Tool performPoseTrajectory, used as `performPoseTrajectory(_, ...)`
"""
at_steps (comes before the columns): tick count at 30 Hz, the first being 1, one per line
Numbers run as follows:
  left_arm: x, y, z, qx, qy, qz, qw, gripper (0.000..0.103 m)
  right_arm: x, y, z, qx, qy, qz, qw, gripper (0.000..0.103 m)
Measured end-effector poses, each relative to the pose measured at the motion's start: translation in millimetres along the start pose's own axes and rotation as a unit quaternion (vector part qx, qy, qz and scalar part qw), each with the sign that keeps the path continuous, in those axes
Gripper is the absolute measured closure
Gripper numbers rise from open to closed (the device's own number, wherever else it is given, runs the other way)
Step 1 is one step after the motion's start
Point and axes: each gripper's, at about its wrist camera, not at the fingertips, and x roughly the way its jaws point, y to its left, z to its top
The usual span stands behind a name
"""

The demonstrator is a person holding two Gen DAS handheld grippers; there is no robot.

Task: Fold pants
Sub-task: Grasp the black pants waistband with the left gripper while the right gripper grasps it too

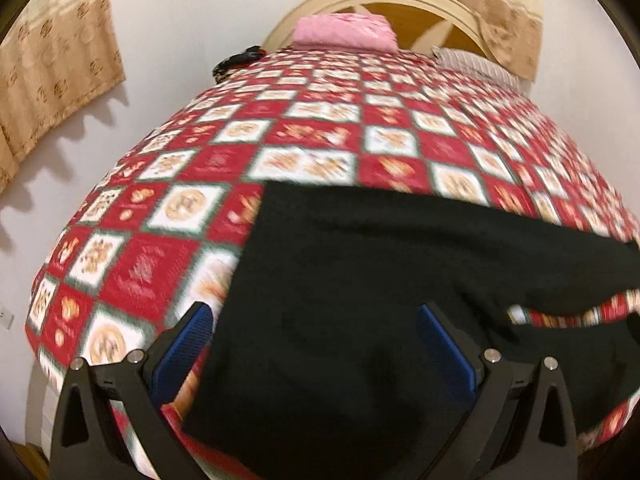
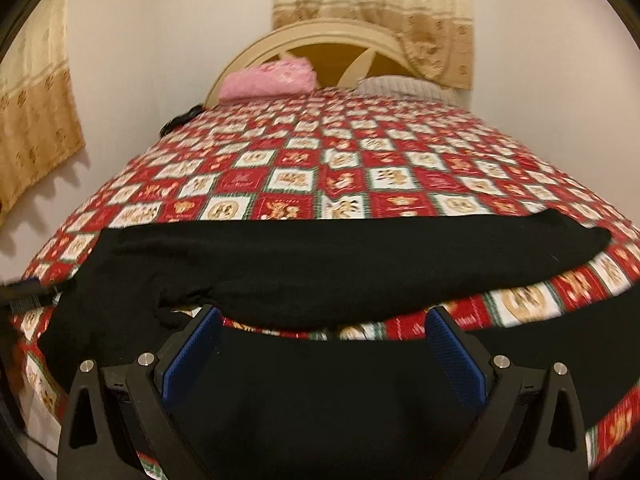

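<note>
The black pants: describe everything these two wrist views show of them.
The black pants are plain, matte, soft-looking fabric with no visible pattern. They lie spread across the near end of the red-and-white checked bedspread, two legs apart with a strip of bedspread between them. The open left gripper and open right gripper sit over them, gripping nothing. Waistband and hem details cannot be made out.

Home bedroom. Bed covered by a red-and-white checked bedspread with small printed motifs. Arched cream wooden headboard at the far end, against a plain white wall. Pink pillow and striped pillow below it. Beige patterned curtains behind the headboard and on the left wall. Dark small item, blurred, at far left bed edge.
</note>
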Motion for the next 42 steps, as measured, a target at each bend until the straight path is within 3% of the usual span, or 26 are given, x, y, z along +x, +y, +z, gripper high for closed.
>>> performPoseTrajectory(4, 37.9, 21.2, 29.5, -0.003, 0.029, 0.004, 0.9996, 0.028, 26.1, 1.9, 15.9, -0.012, 0.022, 0.018, 1.000, 0.001)
performPoseTrajectory(6, 58.0, 28.0, 41.2, -0.006, 0.046, -0.005, 0.9989, 0.033, 36.6, 7.3, 24.2, -0.030, 0.024, 0.020, 0.999, 0.003)
performPoseTrajectory(9, 79.6, 32.7, 54.2, -0.011, 0.058, -0.012, 0.9982, 0.033, 50.1, 15.9, 35.5, -0.066, 0.022, 0.022, 0.997, 0.004)
performPoseTrajectory(13, 100.1, 30.8, 65.8, -0.017, 0.077, -0.051, 0.9956, 0.033, 80.8, 20.6, 58.2, -0.109, 0.029, 0.043, 0.993, 0.004)
performPoseTrajectory(17, 127.6, 31.0, 70.9, -0.024, 0.114, -0.054, 0.9918, 0.033, 126.7, 18.1, 82.1, -0.126, 0.071, 0.070, 0.987, 0.006)
performPoseTrajectory(19, 135.2, 33.4, 70.4, -0.032, 0.125, -0.058, 0.9899, 0.033, 145.5, 20.8, 85.7, -0.149, 0.089, 0.072, 0.982, 0.014)
performPoseTrajectory(22, 137.7, 32.8, 74.8, -0.025, 0.124, -0.057, 0.9904, 0.033, 174.0, 24.4, 85.7, -0.186, 0.117, 0.061, 0.974, 0.023)
performPoseTrajectory(25, 141.5, 31.8, 80.0, -0.020, 0.127, -0.057, 0.9900, 0.032, 199.2, 22.1, 82.3, -0.194, 0.156, 0.079, 0.965, 0.024)
performPoseTrajectory(28, 145.2, 31.9, 82.8, -0.021, 0.122, -0.063, 0.9903, 0.029, 201.2, 13.4, 83.1, -0.180, 0.153, 0.107, 0.966, 0.025)
performPoseTrajectory(30, 148.3, 29.1, 84.9, -0.013, 0.118, -0.059, 0.9912, 0.029, 200.0, 12.4, 81.5, -0.179, 0.157, 0.135, 0.962, 0.039)
performPoseTrajectory(32, 148.9, 25.6, 85.8, -0.008, 0.108, -0.059, 0.9923, 0.032, 194.6, 15.0, 80.8, -0.202, 0.154, 0.129, 0.959, 0.047)
performPoseTrajectory(33, 148.7, 23.6, 86.1, -0.005, 0.105, -0.062, 0.9925, 0.044, 192.2, 16.8, 80.5, -0.210, 0.152, 0.124, 0.958, 0.060)
performPoseTrajectory(34, 147.5, 21.3, 86.2, 0.002, 0.101, -0.064, 0.9929, 0.050, 187.9, 17.7, 80.6, -0.221, 0.150, 0.119, 0.956, 0.078)
performPoseTrajectory(35, 146.8, 20.2, 86.6, 0.003, 0.099, -0.068, 0.9927, 0.055, 187.9, 19.2, 81.6, -0.227, 0.150, 0.114, 0.956, 0.085)
performPoseTrajectory(37, 145.7, 19.3, 88.9, 0.000, 0.098, -0.079, 0.9921, 0.074, 181.7, 16.5, 82.9, -0.227, 0.143, 0.113, 0.957, 0.094)
performPoseTrajectory(39, 144.6, 17.3, 91.7, -0.007, 0.098, -0.094, 0.9907, 0.085, 175.7, 16.1, 85.3, -0.218, 0.141, 0.122, 0.958, 0.099)
performPoseTrajectory(42, 132.1, 13.4, 96.8, -0.011, 0.080, -0.088, 0.9928, 0.085, 156.0, 20.7, 91.1, -0.220, 0.113, 0.113, 0.962, 0.099)
